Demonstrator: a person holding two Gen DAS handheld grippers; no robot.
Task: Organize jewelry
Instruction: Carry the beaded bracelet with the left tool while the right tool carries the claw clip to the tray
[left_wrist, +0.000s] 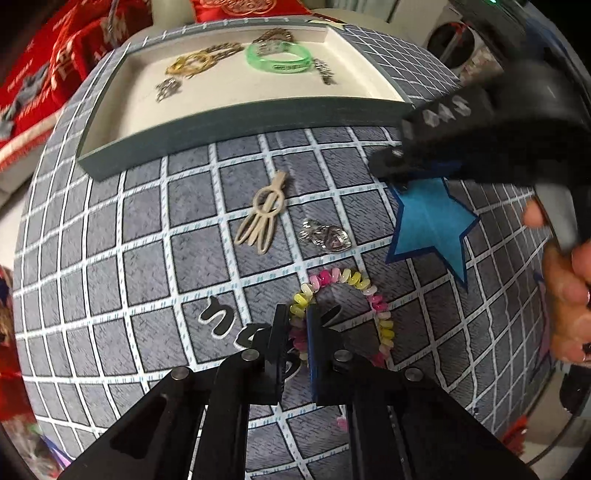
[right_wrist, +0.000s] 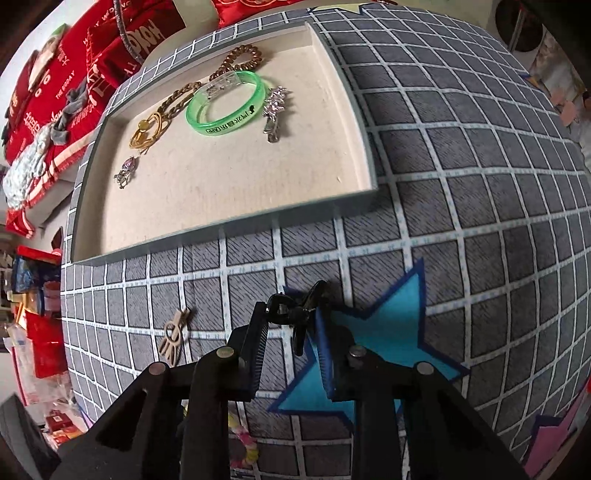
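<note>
Jewelry lies partly in the shallow tray (right_wrist: 354, 122), partly on the gridded surface (left_wrist: 110, 258). Left tool (left_wrist: 297, 325) is pressed together, pinching one multicoloured spiral hair tie (left_wrist: 373, 295), whose lower loop hides behind the fingers. Right tool (right_wrist: 291, 321) pinches one black claw clip (right_wrist: 299, 306), half hidden. One beige clip (left_wrist: 264, 214) and one clear charm (left_wrist: 325, 234), hard to make out, remain loose. One green bangle (right_wrist: 225, 103) sits in the tray.
</note>
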